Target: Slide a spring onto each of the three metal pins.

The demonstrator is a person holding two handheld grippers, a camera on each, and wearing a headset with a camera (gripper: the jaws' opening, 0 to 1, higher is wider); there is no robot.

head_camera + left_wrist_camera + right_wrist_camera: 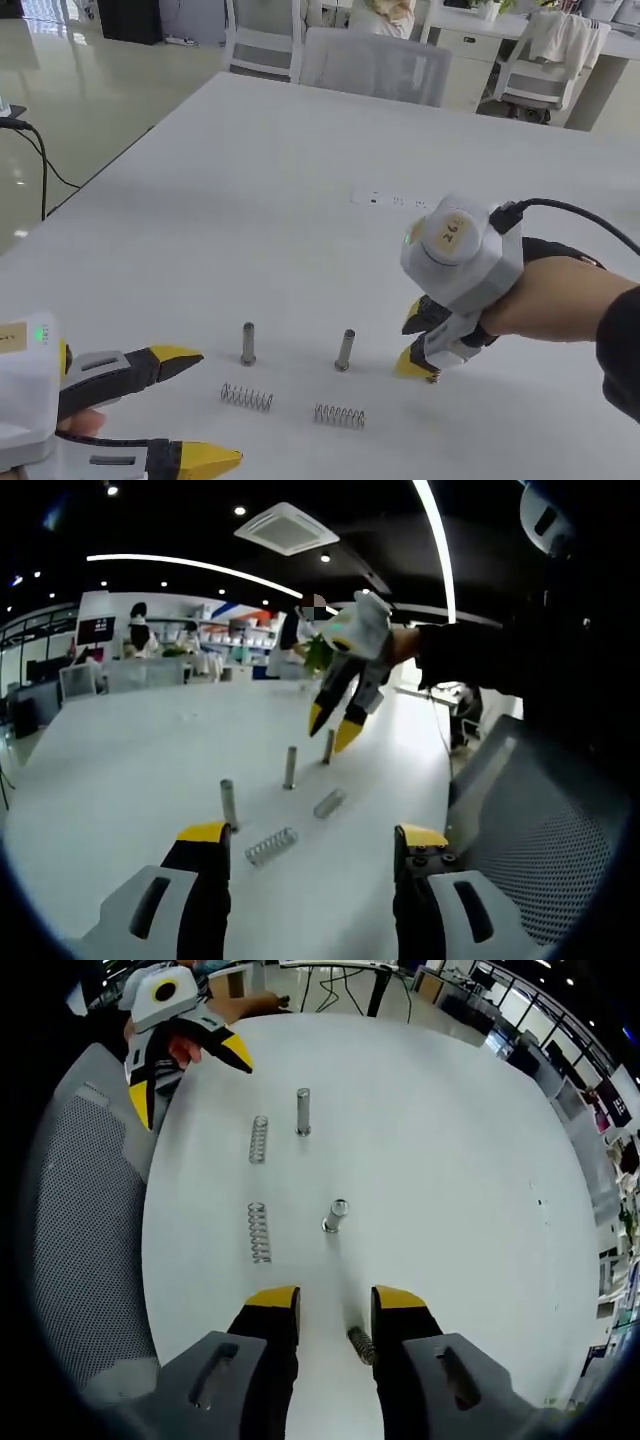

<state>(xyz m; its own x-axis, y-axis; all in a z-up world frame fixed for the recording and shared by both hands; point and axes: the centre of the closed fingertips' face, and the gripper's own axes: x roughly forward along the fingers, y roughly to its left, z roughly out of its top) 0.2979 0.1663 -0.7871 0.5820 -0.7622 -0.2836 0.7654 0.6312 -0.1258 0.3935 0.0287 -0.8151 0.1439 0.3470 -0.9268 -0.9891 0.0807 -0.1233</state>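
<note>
Here, two pins (248,343) are standing bare beside loose springs (246,397) while the right gripper (336,1300), jaws apart, is straddling the third spring (360,1345) and the left gripper (312,833) is waiting, spread.

An open-plan office is shown. A mesh chair (375,65), a ceiling vent (287,528) and strip lights (190,565) are seen.

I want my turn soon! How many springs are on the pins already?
Two pins stand bare, with two springs lying beside them. A third spring sits between the open jaws of the right gripper; whether it's on a pin, I can't tell. The left gripper is open.
</note>
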